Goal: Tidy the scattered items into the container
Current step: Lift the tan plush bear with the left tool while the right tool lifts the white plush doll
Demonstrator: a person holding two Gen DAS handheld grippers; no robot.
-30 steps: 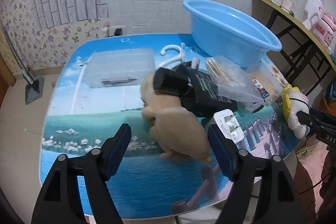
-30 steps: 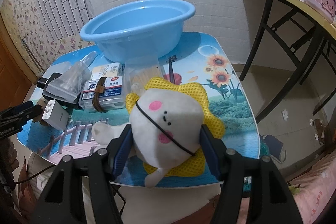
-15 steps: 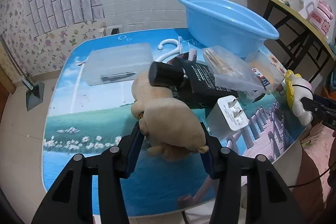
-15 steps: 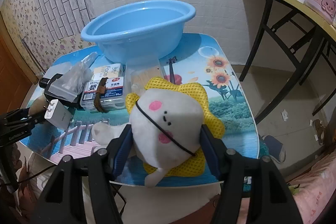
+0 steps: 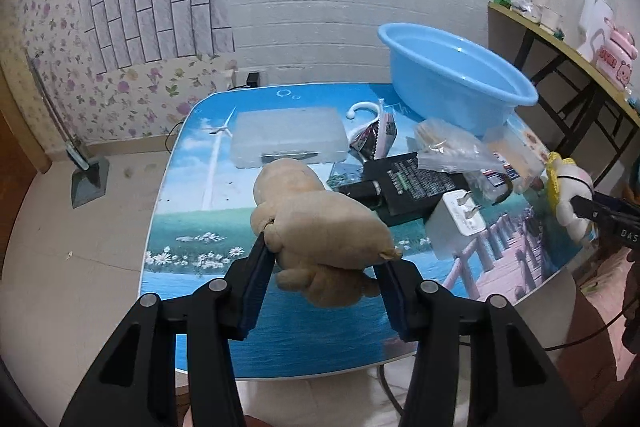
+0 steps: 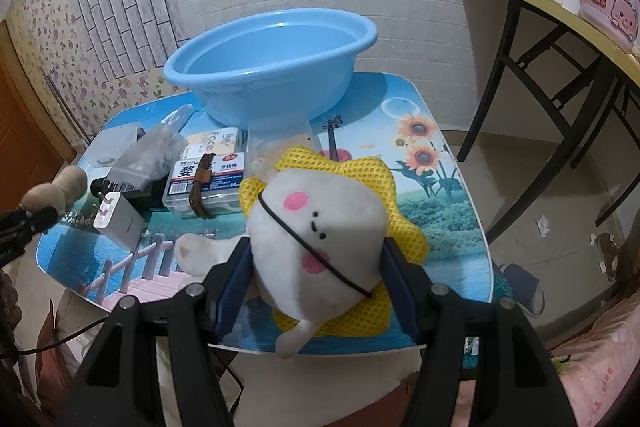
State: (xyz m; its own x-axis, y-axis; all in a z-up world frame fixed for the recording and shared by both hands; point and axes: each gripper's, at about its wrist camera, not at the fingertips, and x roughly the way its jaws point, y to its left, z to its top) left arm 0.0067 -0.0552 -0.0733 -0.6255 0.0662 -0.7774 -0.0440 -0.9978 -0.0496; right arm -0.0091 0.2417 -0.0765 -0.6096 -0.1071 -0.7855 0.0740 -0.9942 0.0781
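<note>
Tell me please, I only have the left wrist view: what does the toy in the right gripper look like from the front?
Observer: The white plush toy has pink cheeks and a yellow mesh backing, and the right gripper is shut on it.
Operator: Is anything in the blue basin?
Observer: No, the blue basin holds nothing.
Operator: What lies past the table's right side?
Observer: A dark sneaker on the floor.

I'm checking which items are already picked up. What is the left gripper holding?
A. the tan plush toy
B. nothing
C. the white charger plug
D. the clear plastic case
A: the left gripper has its pads pressed on the tan plush toy, lifted above the table.
</note>
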